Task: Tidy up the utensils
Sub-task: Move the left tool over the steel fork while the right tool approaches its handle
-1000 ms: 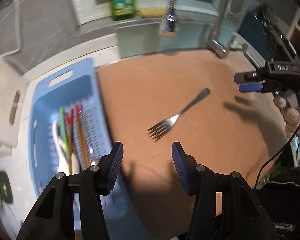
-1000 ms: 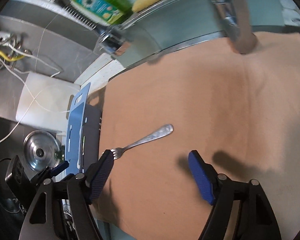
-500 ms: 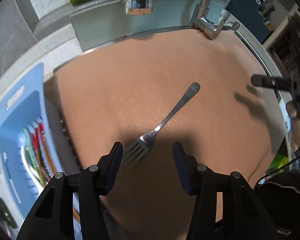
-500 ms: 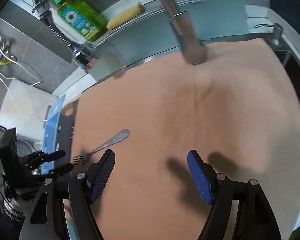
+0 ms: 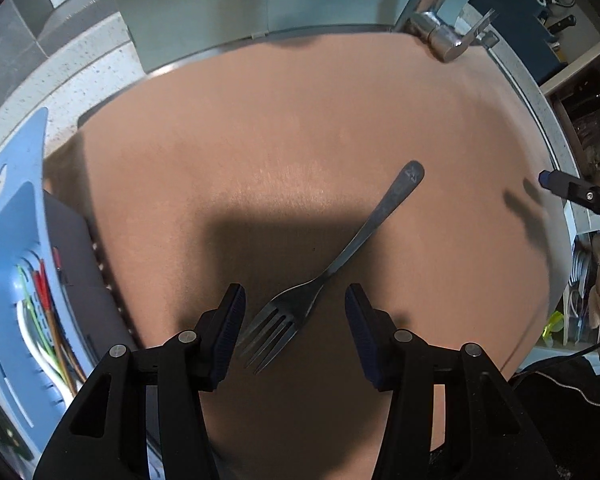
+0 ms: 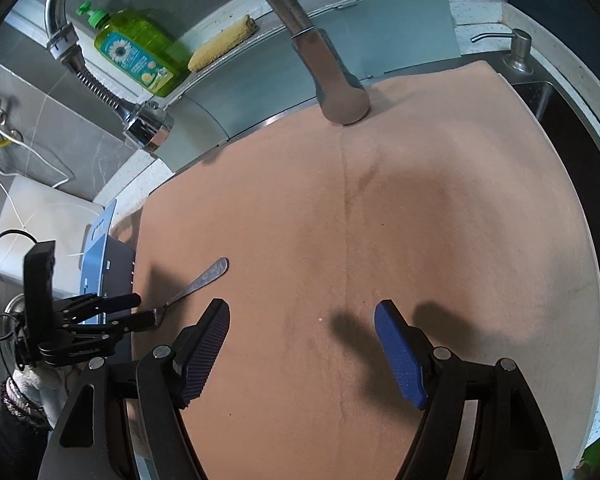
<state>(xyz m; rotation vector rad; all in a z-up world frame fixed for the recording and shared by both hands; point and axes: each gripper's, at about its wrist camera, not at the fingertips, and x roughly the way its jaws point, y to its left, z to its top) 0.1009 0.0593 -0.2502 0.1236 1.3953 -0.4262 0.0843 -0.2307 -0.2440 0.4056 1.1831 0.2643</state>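
Several utensils (image 5: 40, 320) already lie in the blue basket (image 5: 4, 240); one fork (image 5: 332, 272) remains on the brown mat (image 5: 300, 120), its tines between the open, empty left gripper (image 5: 294, 328), while the right gripper (image 6: 302, 356) hangs open and empty.

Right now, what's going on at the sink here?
A person is sorting utensils with a hand-held gripper in each hand. The left hand-held gripper sits low over the fork lying on the brown mat, open, with the tines between its fingers and not yet gripped. The right hand-held gripper is open over bare mat, holding nothing. The blue basket beside the mat already holds several colourful utensils.
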